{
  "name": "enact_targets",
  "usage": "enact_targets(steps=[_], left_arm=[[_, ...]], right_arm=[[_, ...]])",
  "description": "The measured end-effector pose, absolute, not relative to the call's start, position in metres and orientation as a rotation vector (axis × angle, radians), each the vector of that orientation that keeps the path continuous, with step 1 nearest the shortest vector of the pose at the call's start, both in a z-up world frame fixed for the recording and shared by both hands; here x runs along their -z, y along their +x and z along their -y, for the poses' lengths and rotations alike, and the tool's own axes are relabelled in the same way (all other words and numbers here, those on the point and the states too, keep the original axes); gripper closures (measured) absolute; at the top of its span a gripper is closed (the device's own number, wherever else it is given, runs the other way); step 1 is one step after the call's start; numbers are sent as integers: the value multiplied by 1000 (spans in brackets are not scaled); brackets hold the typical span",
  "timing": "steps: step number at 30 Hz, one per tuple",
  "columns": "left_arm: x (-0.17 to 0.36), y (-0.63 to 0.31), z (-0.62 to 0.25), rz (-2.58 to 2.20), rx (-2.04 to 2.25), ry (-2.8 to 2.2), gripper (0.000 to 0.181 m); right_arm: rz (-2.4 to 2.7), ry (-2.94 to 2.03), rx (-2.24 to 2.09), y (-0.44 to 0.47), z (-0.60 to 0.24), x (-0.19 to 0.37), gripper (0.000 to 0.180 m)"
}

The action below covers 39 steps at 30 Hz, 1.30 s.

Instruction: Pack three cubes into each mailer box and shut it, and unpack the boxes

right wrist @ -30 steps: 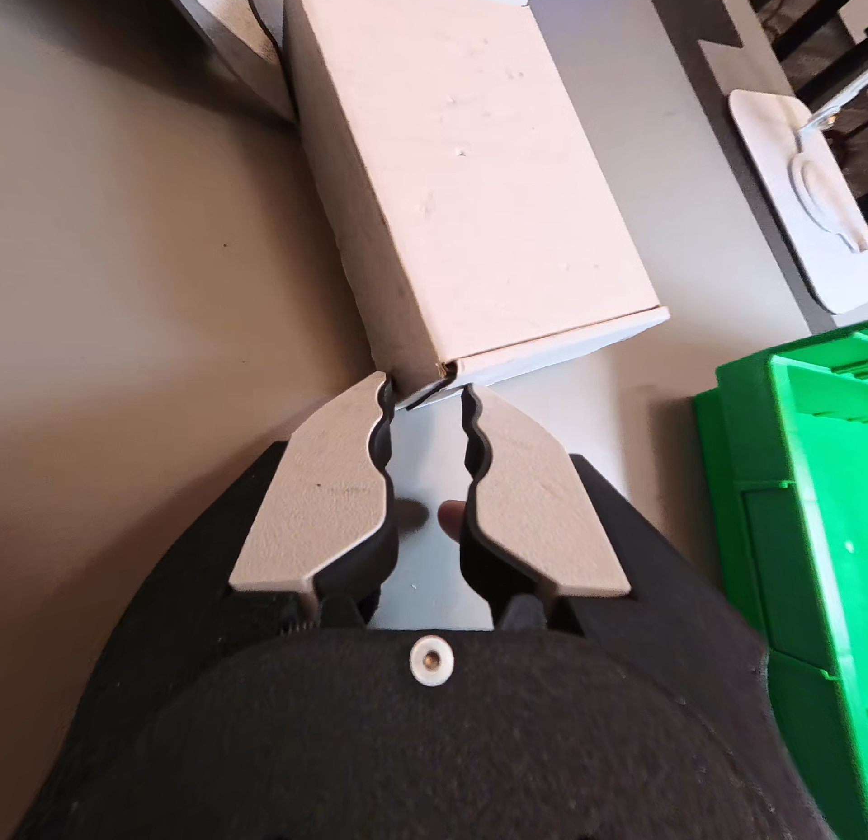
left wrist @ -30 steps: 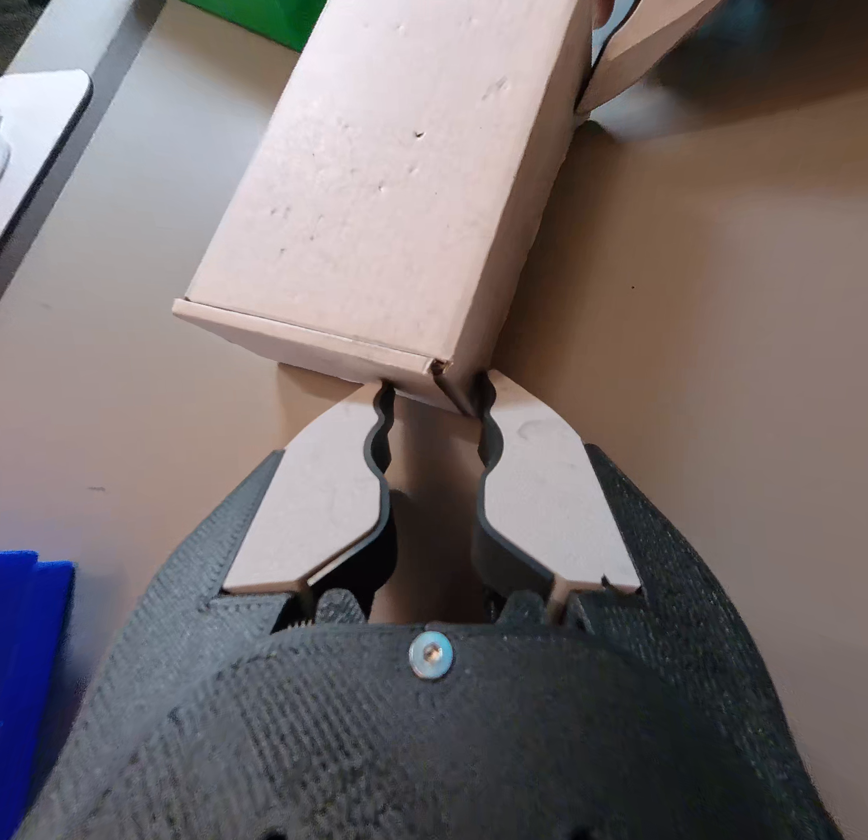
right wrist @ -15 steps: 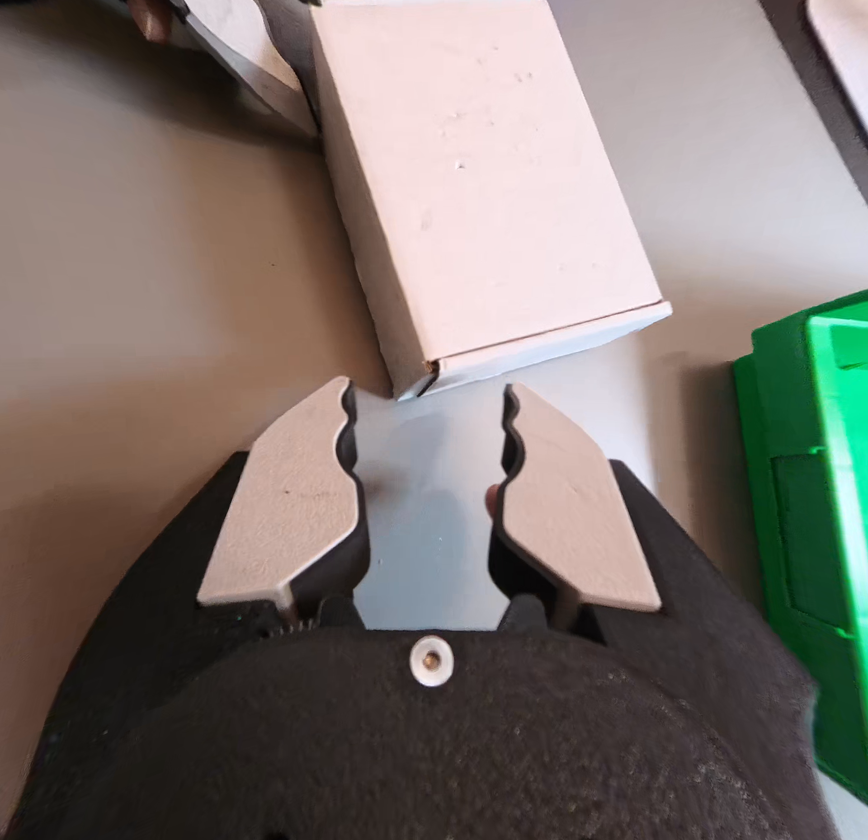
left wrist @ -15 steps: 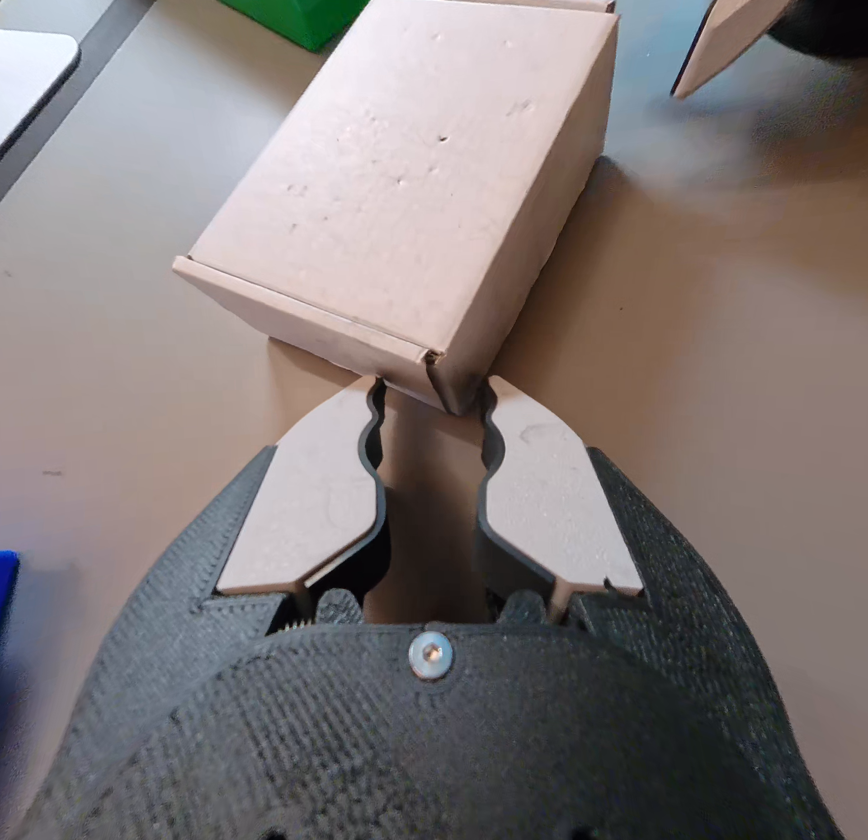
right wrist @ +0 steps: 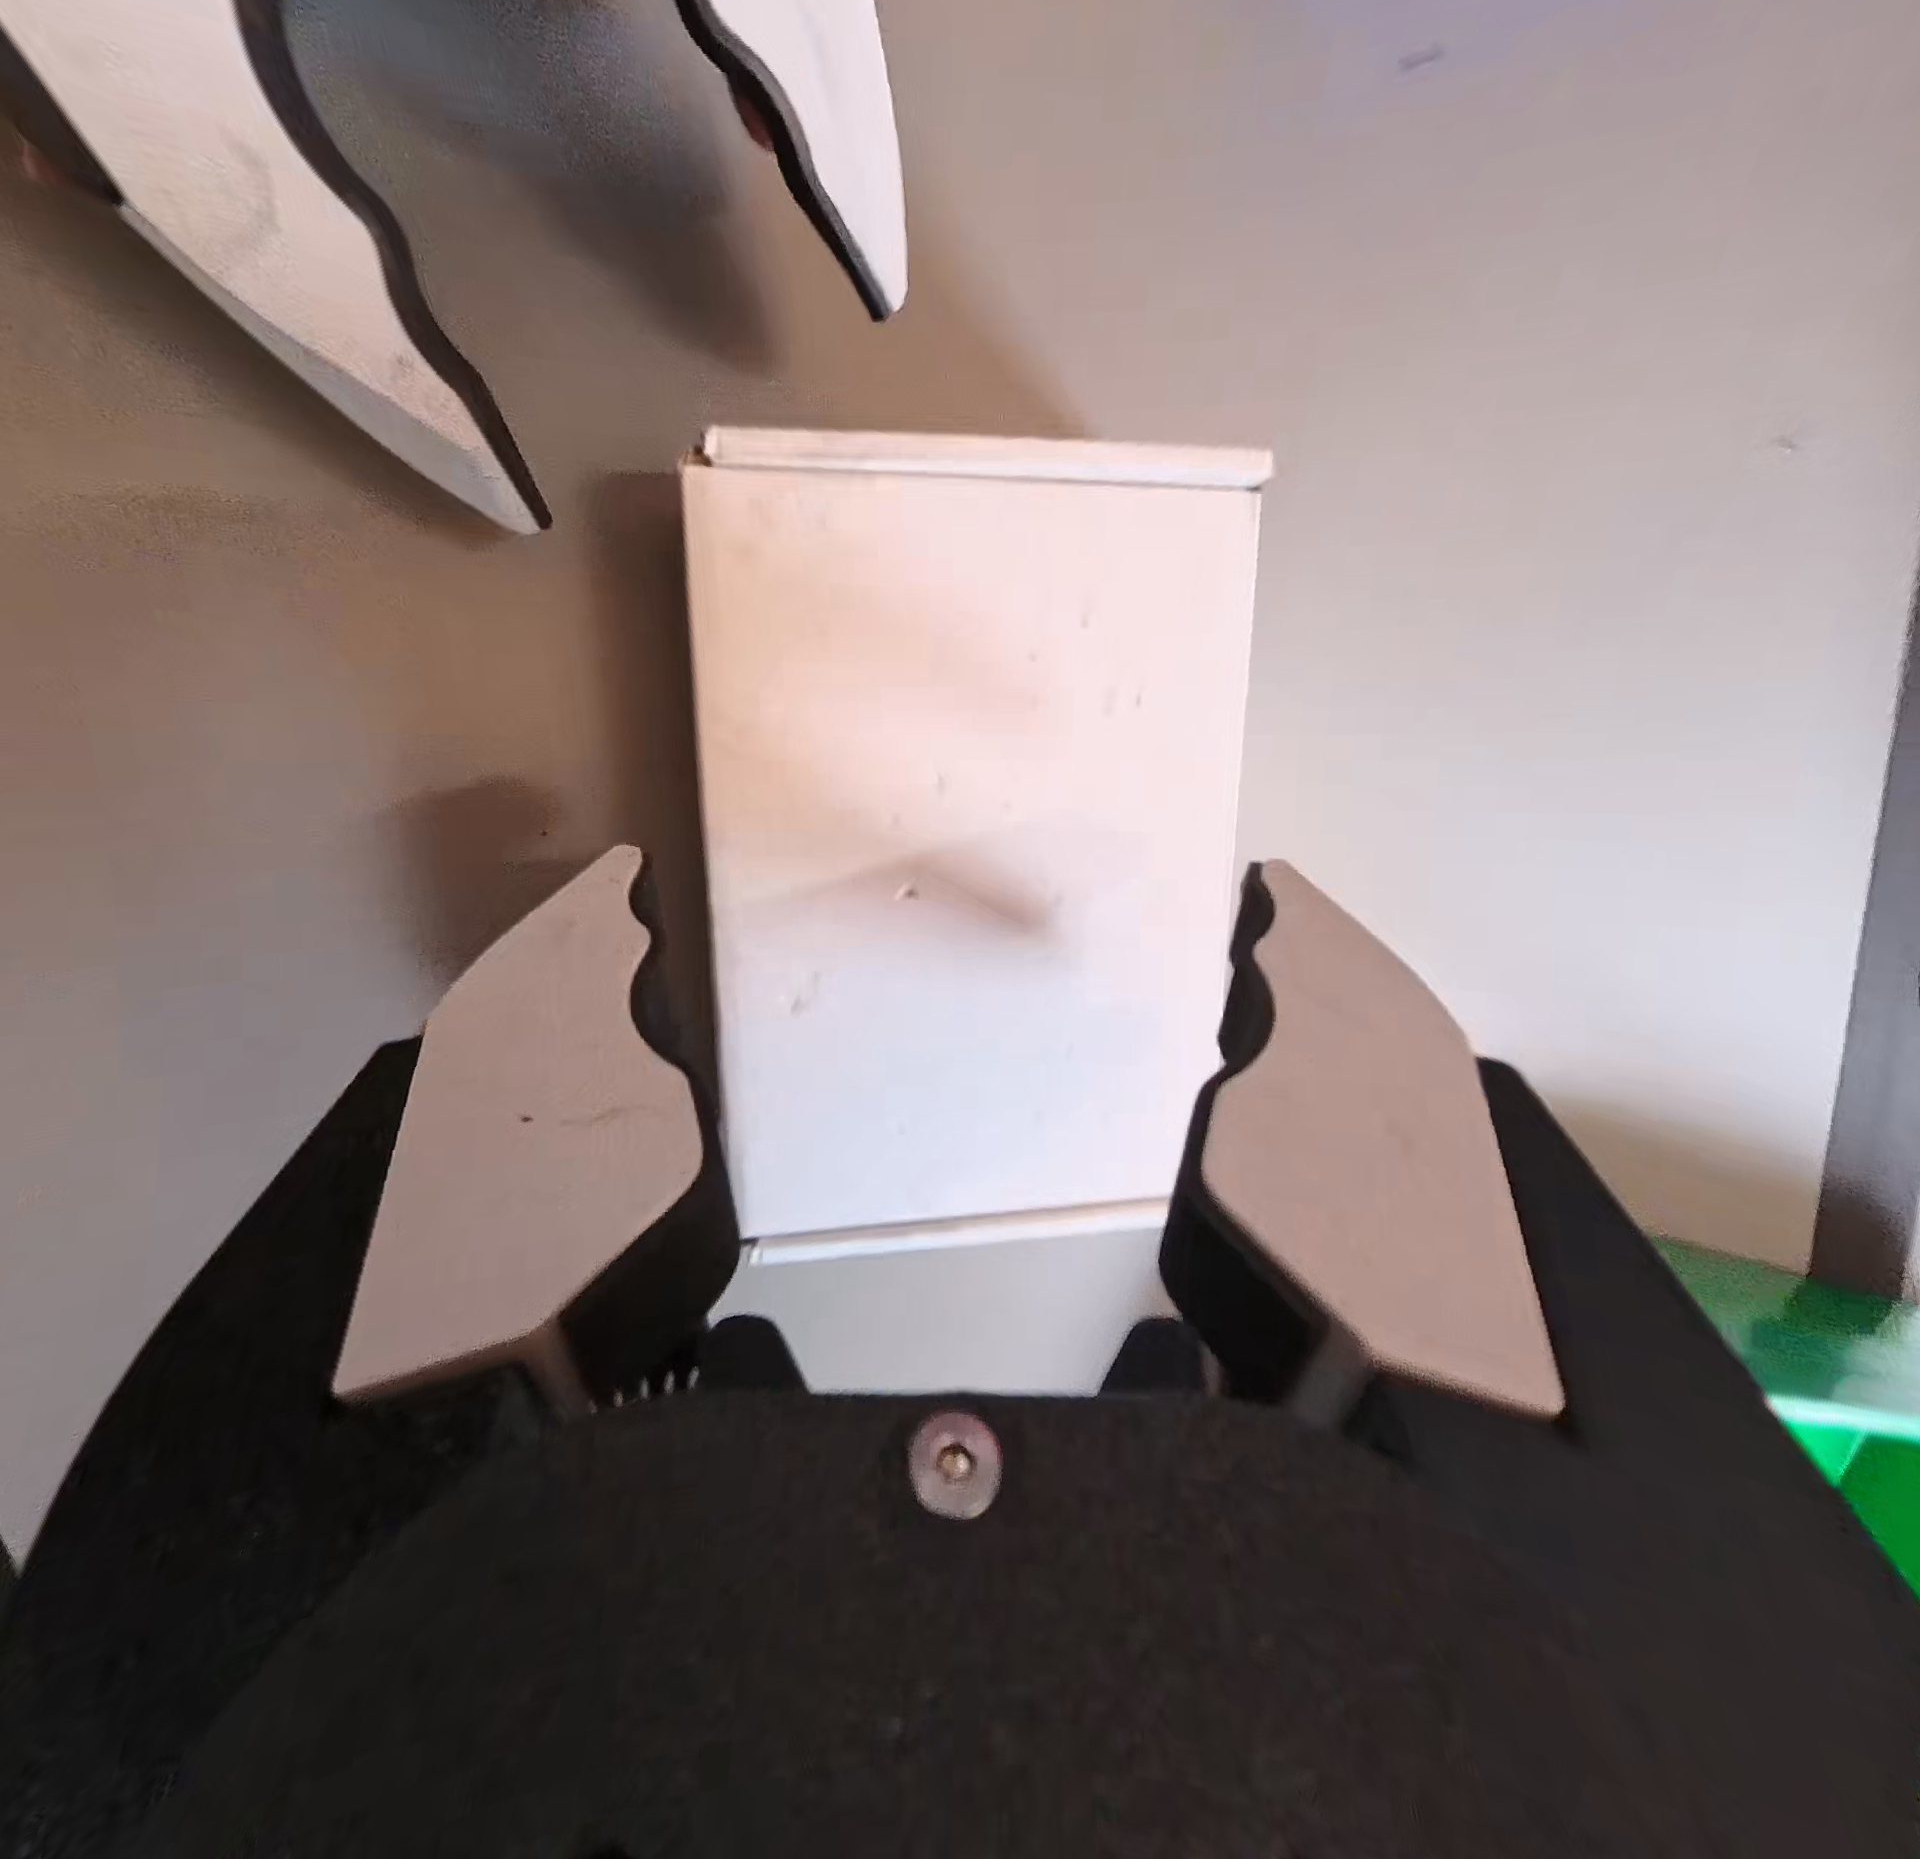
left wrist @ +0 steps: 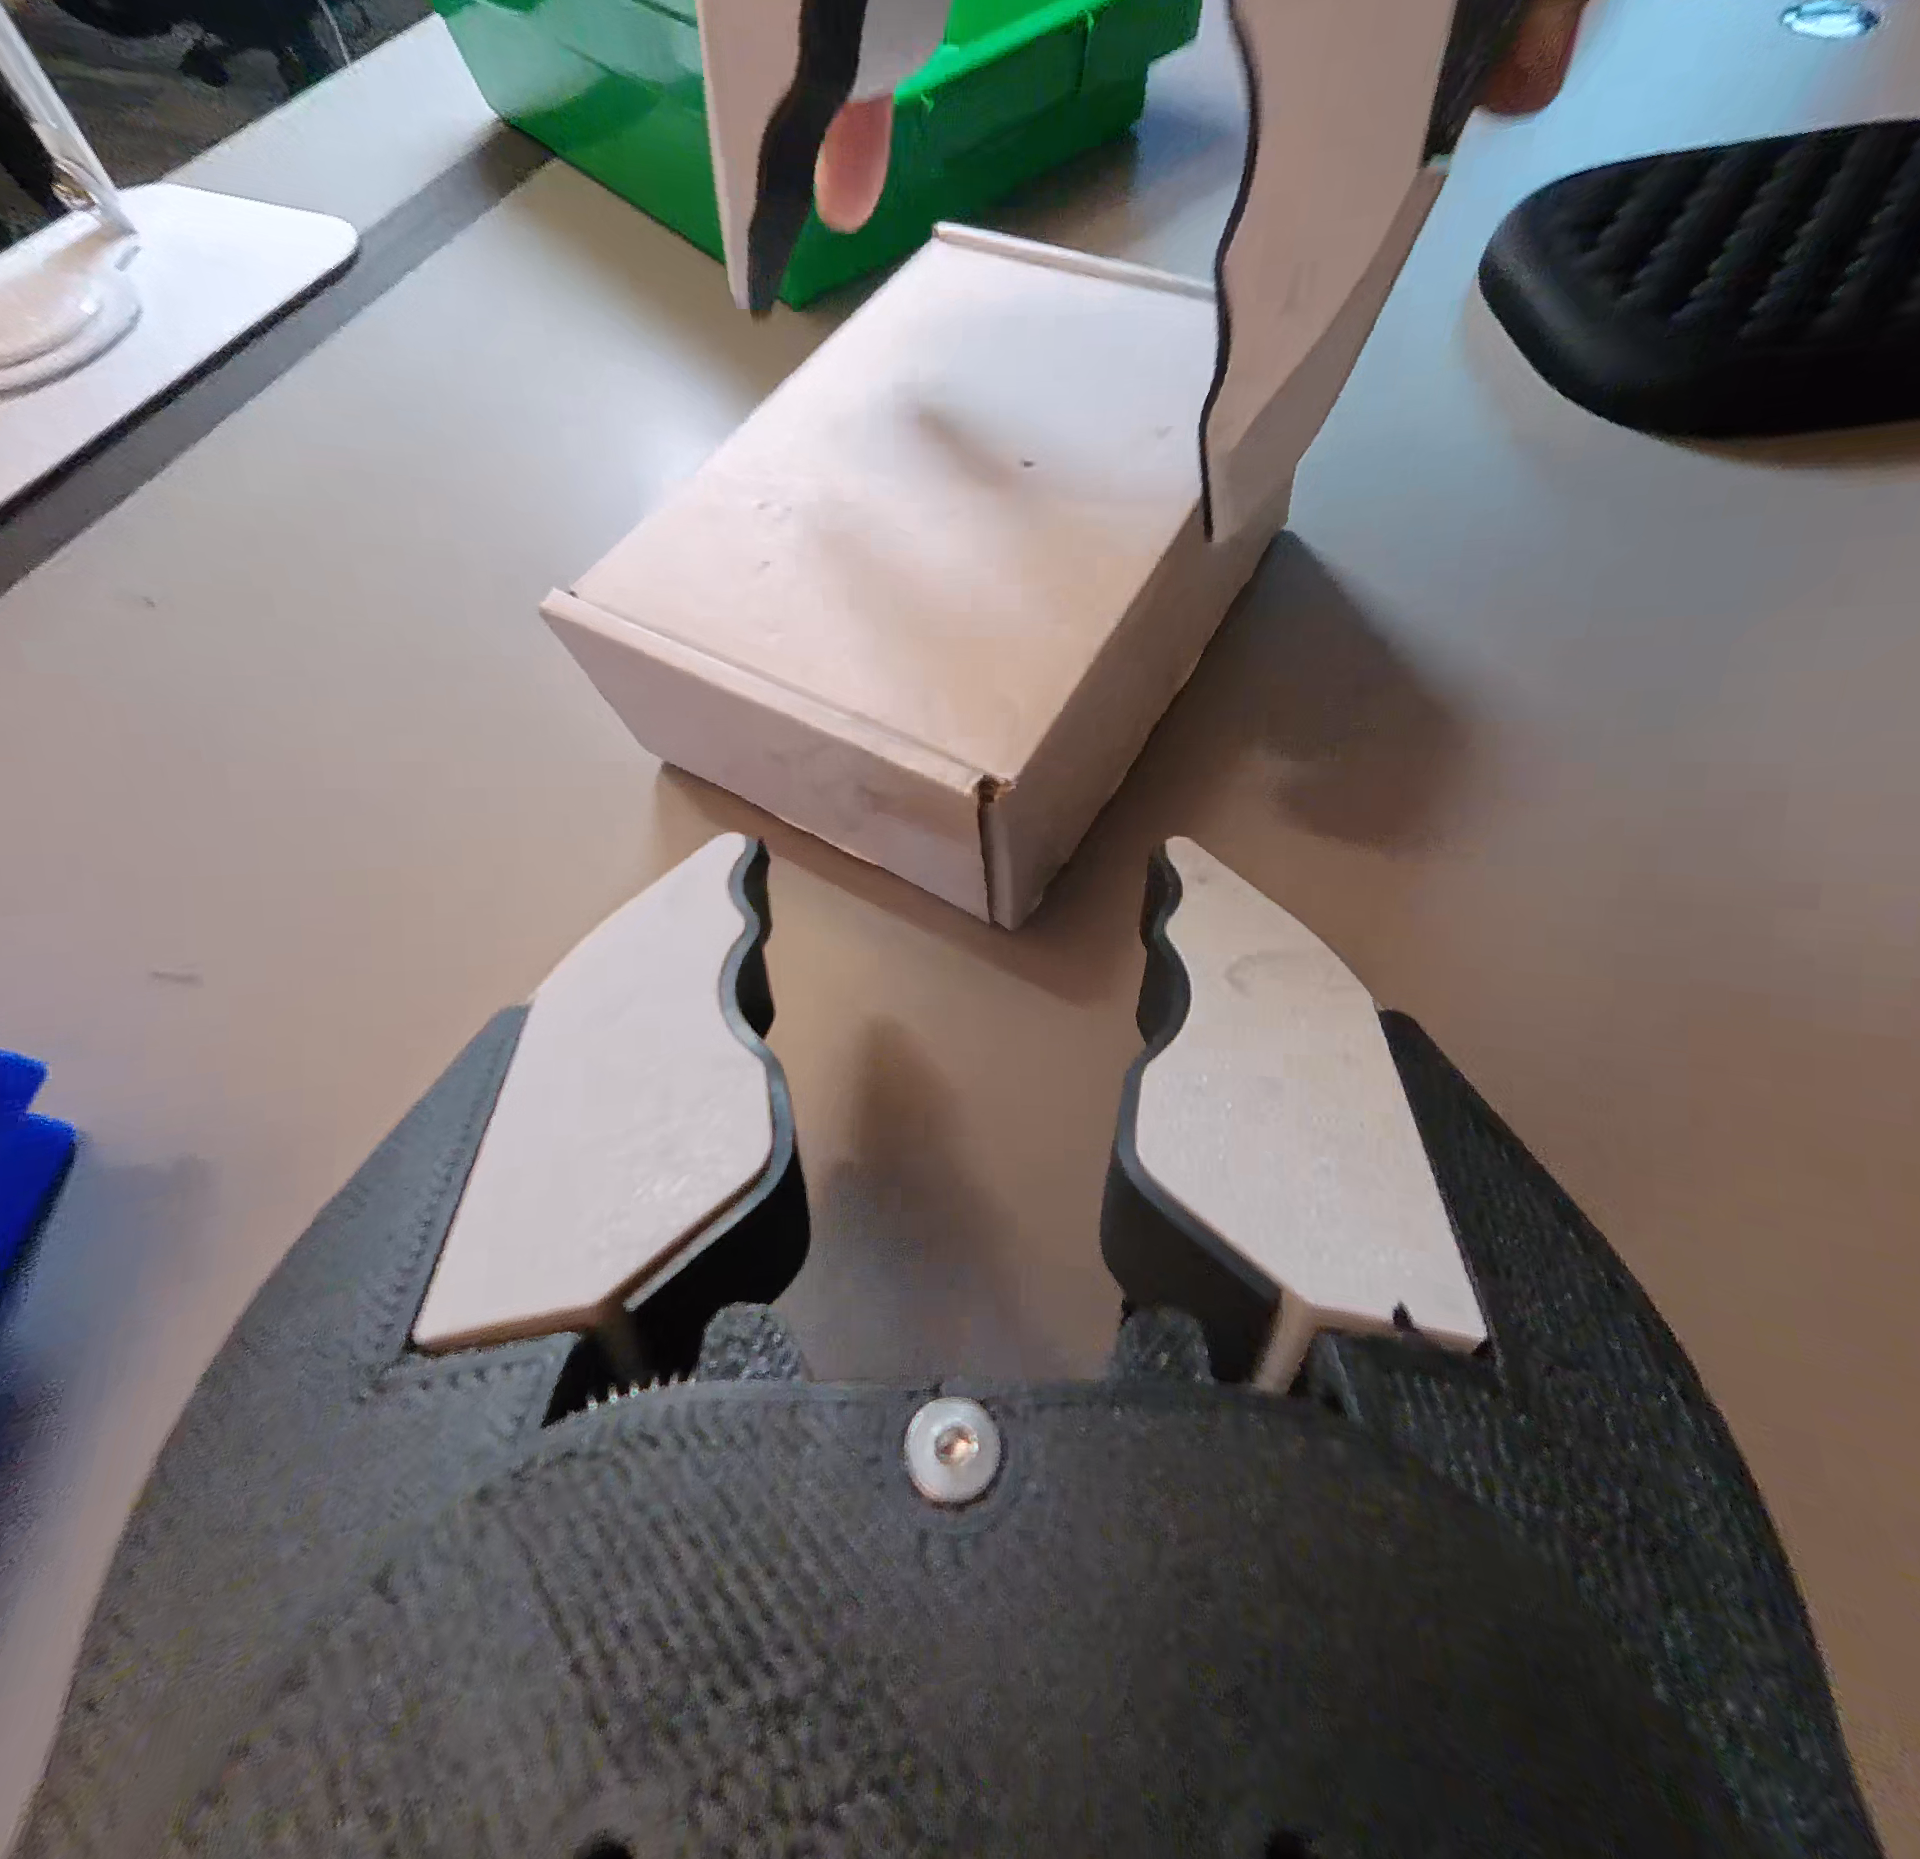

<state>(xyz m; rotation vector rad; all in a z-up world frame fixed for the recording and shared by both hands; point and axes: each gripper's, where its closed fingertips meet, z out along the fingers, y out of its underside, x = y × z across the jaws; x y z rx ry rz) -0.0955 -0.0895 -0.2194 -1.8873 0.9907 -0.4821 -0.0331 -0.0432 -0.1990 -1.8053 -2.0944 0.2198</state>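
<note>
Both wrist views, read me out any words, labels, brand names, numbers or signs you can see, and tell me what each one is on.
There is none to read in either view.
Closed plain cardboard mailer box: bare lid and sides, only scuffs and a dent.
Green plastic bin: no label showing.
Open left gripper and open right gripper: unmarked grey fingers.
Beige table, white flat stand base, black textured pad: no writing.

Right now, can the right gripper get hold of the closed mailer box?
Probably yes. The right gripper is open with a finger on each side of the mailer box, nothing between them. The left gripper sits open, clear of the near corner.
</note>
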Motion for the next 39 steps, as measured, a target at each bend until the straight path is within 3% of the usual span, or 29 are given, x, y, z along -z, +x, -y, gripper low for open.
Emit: enact_targets(steps=[12,24,31,39], left_arm=[[205,-99,90,-963,490,-1833,111],[208,-100,89,-955,483,-1845,112],[205,-94,92,-925,576,-1846,110],[201,-86,95,-902,622,-1834,110]], right_arm=[[2209,-1883,-145,-44,35,227,61],[2279,-1803,-62,-32,43,234,60],[2223,-1776,-103,3,39,181,60],[1954,-1933,129,94,-56,107,59]])
